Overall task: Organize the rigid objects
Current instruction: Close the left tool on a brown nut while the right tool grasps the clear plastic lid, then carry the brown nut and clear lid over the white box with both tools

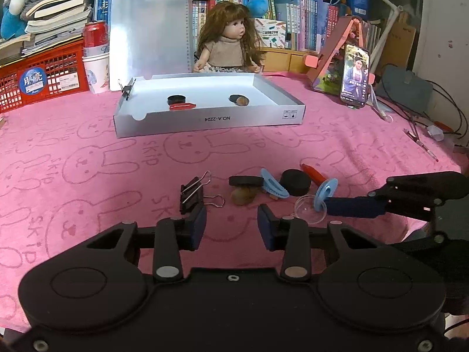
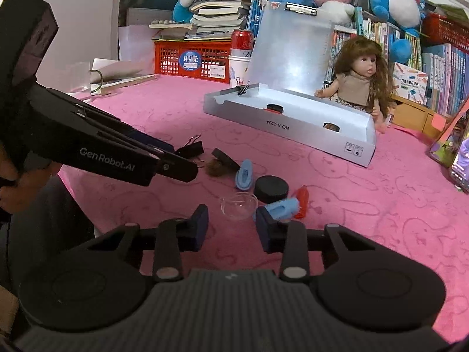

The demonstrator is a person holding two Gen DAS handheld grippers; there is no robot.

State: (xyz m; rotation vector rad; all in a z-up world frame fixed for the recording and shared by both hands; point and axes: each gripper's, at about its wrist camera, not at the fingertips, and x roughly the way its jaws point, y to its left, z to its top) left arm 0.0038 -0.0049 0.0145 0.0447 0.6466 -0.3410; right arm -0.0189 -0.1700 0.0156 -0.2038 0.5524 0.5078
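- At the near edge of the table: left tongs (image 1: 231,220) with jaws partly apart and nothing between the pads, only pink cloth (image 1: 88,146) in the gap
- Just beyond its left finger: black binder clip (image 1: 192,195), wire handles spread, close to the fingertip
- Right tongs (image 2: 231,220) also partly apart, clamped on nothing; small clear dish (image 2: 239,205) just ahead of the gap, blue clip (image 2: 281,209) lying against the tip of the right finger
- Toward the middle of the table, a loose row: flat black disc (image 1: 246,180) resting on a brown nut (image 1: 241,197), second blue clip (image 1: 274,187), thick black puck (image 1: 295,182), red cap (image 1: 314,173) behind it
- Further back, mid-table: white cardboard tray (image 1: 205,121) holding another black puck (image 1: 176,99) with a red piece (image 1: 181,106) touching it, and apart to the right a dark piece with a brown one (image 1: 241,100); small binder clip (image 1: 126,89) on the tray's left wall
- Along the far edge: red crate (image 1: 44,73), red can (image 1: 95,33), upright clipboard (image 1: 149,29), doll (image 1: 228,41), lit phone (image 1: 354,76) on a stand
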